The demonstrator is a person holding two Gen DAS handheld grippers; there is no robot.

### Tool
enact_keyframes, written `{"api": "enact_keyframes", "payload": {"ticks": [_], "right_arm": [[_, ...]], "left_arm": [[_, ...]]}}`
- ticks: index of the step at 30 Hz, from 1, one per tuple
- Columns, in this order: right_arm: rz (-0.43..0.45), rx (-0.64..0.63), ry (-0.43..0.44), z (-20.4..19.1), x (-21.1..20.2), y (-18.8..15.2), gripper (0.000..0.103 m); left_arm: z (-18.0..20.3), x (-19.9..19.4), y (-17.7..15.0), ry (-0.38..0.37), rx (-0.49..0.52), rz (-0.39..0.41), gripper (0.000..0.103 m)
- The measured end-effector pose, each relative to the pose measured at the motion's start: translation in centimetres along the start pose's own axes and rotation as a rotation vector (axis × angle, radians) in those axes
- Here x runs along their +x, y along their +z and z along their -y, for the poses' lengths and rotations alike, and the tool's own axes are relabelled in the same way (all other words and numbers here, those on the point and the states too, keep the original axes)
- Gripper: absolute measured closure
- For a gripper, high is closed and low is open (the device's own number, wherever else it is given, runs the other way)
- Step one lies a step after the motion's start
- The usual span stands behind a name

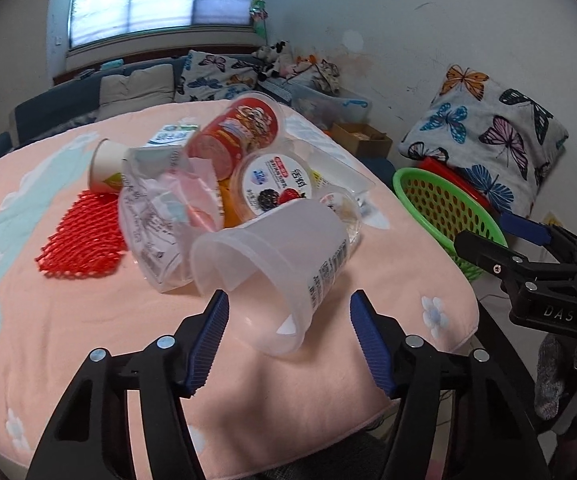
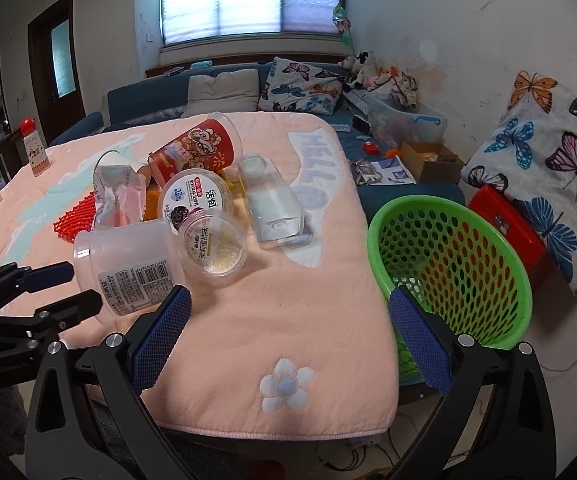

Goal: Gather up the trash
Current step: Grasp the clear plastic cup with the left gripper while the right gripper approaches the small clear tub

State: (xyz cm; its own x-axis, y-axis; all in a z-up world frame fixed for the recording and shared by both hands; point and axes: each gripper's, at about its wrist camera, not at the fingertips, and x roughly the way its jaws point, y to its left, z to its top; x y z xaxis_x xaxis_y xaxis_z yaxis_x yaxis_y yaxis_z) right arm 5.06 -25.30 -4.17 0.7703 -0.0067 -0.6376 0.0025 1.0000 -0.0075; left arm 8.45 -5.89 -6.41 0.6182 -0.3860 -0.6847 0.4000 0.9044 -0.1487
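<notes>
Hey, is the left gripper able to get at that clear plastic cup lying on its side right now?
Probably yes. The left gripper is open, and the clear plastic cup lies right in front of it, its rim reaching between the fingers. Nothing sits between them; the other trash is piled behind the cup.

One frosted tub (image 2: 128, 264), two lidded yoghurt cups (image 2: 196, 200), one red snack cup (image 2: 198, 148), one paper cup (image 1: 106, 164), one green basket (image 2: 448, 264)

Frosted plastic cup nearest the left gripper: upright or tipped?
Tipped. The frosted cup lies on its side on the pink blanket, open mouth facing the left gripper, barcode label on its wall. It looks empty.
</notes>
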Motion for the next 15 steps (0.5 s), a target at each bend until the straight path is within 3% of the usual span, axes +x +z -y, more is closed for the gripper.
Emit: {"api": "enact_keyframes", "payload": {"ticks": [8,15], "right_arm": [[-0.021,0.012,0.011,0.6,1.3,0.5,0.006],[-0.042,0.013,0.018,0.7,2.2,0.5,0.006]], "left_arm": [[-0.4,2.4,0.8,-0.068,-0.034,-0.023,0.05],[-1.1,3.9,0.9,-0.163,-0.095,-0.037,0.075]]}}
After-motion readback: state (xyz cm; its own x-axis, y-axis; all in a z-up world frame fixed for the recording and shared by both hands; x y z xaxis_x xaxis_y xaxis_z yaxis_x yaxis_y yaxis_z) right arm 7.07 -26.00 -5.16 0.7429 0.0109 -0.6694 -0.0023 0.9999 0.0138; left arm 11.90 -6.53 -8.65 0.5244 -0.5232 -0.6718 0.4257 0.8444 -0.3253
